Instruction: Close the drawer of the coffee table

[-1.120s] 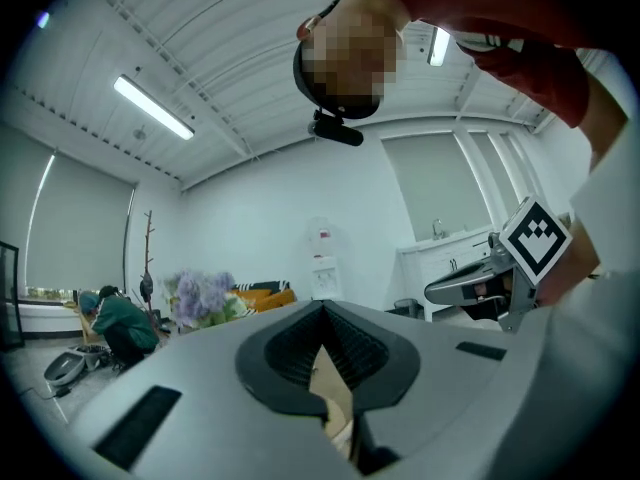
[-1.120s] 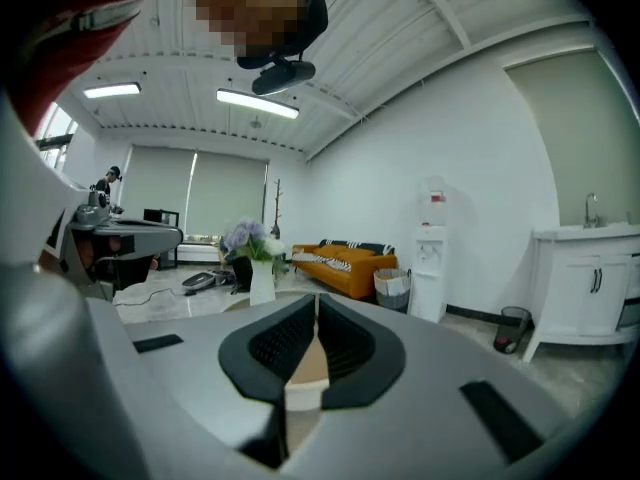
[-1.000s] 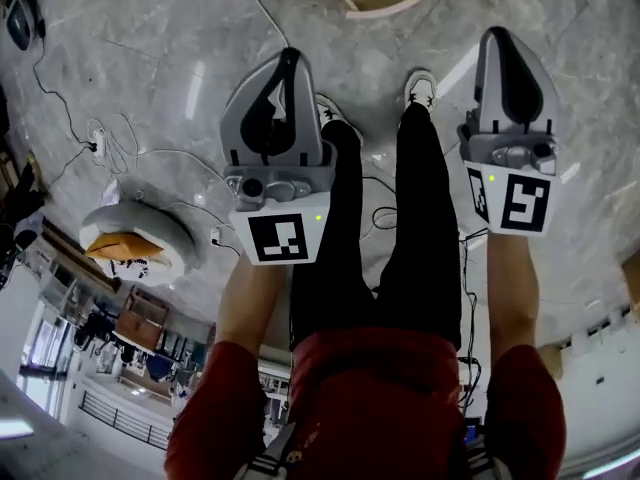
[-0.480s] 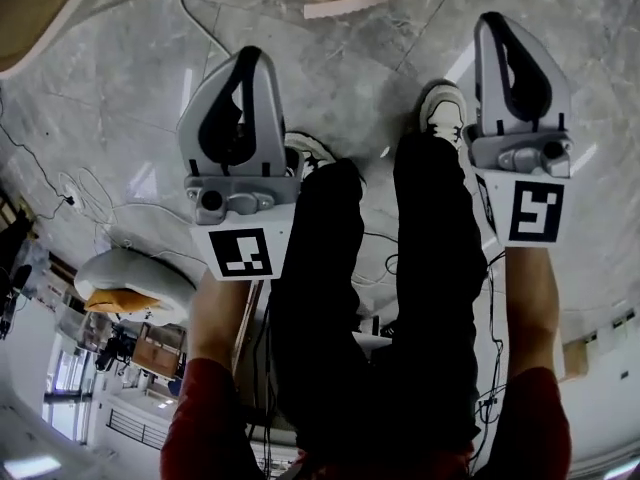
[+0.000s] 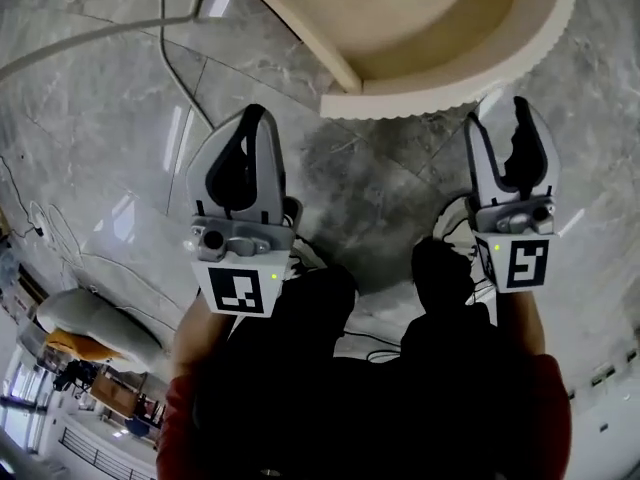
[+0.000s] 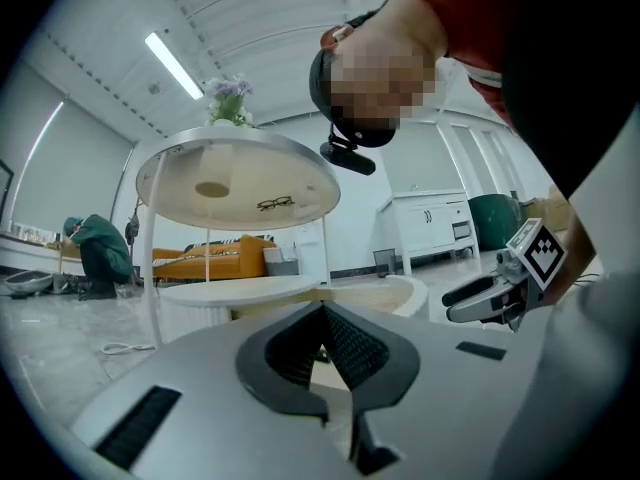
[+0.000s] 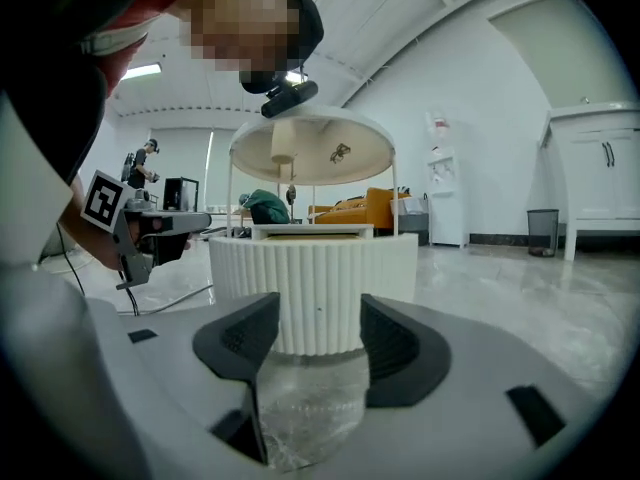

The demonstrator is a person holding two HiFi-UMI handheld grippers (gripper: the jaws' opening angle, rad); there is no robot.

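Up top, drawer (image 5: 450, 96) cropped; left gripper (image 5: 256, 114) jaws closed, right gripper (image 5: 501, 116) just opening, empty.

Grey marble flr (image 5: 100, 118), orange sofa (image 6: 200, 256)

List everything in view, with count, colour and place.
drawer: one, cream, open, ahead of both grippers
table: one, white, round tiers above the drawer
glasses: one pair, dark, top tier
flowers: one bunch, pale purple, table top
sofa: one, orange, behind the table
cable: one, pale, floor at left
floor: grey marble, underfoot
legs: two, black trousers, bottom of head view
left gripper: one, grey, shut, empty
right gripper: one, grey, jaws just been opening, nothing between them
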